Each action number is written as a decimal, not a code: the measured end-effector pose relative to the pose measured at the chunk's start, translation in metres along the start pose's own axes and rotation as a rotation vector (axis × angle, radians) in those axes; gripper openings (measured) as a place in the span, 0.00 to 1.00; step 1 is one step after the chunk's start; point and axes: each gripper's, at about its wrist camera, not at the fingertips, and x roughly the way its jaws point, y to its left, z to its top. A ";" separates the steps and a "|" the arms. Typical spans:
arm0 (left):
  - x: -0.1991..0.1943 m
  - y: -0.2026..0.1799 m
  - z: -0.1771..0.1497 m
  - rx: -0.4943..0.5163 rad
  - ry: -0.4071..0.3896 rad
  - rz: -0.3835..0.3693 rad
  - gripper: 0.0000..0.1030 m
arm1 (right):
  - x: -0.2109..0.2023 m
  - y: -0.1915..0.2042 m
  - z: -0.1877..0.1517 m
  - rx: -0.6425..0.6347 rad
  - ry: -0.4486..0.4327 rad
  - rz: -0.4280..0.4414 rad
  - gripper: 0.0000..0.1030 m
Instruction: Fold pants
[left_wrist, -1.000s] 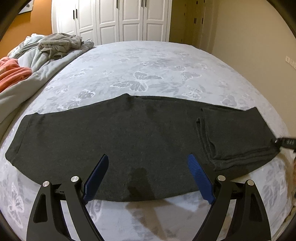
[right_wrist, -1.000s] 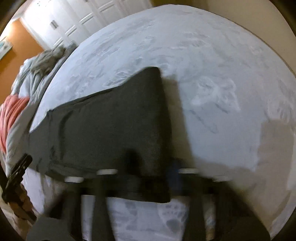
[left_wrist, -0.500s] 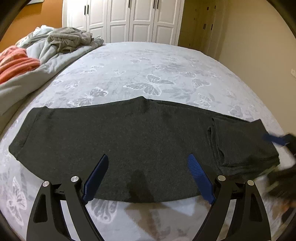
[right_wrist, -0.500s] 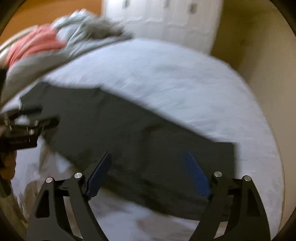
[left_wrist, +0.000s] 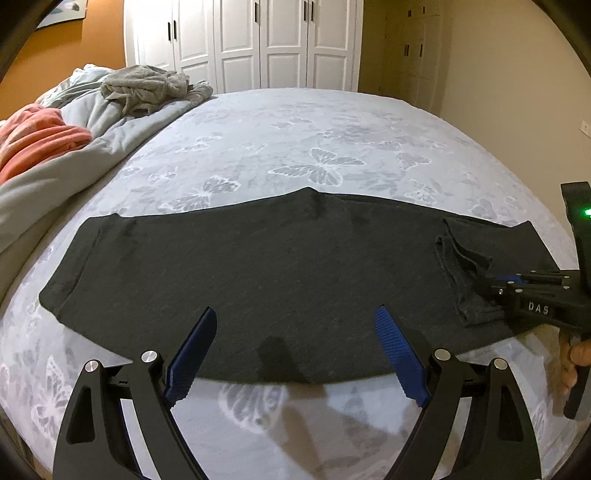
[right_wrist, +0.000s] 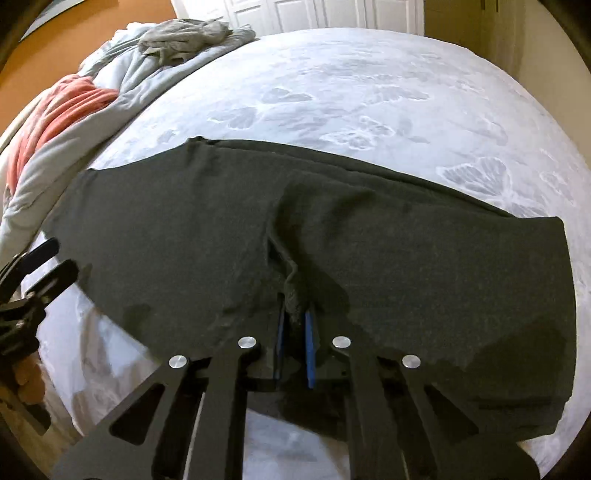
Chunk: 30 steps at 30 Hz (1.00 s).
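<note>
The pants (left_wrist: 266, 266) lie flat across the near part of the bed (left_wrist: 332, 140), legs already laid one over the other, the waist end at the left and the cuff end turned back over itself at the right. Taking the pants as the landmark and going from left to right: beyond their left end sits a heap of grey and coral bedding (left_wrist: 55, 140), well apart from them. At their near edge, about the middle, the left tongs (left_wrist: 295, 343) hover wide apart and hold nothing. At their right part, the right tongs (right_wrist: 293, 325) are pinched narrow on a ridge of the folded-back cloth.

The step in hand looks like carrying that folded end leftward. To do it well, I would grip all layers, lift just clear of the lower cloth, keep the edges aligned, and use the left tongs to pin the middle so nothing drags.
</note>
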 end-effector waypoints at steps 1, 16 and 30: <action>-0.002 0.002 0.000 0.001 -0.004 0.003 0.83 | -0.002 0.001 0.000 -0.002 -0.003 0.000 0.07; -0.011 0.013 -0.002 -0.022 -0.021 -0.006 0.83 | 0.004 0.049 -0.002 -0.155 -0.007 -0.085 0.58; -0.007 0.012 0.003 -0.042 -0.013 -0.012 0.83 | -0.053 0.082 0.045 -0.135 -0.219 0.006 0.14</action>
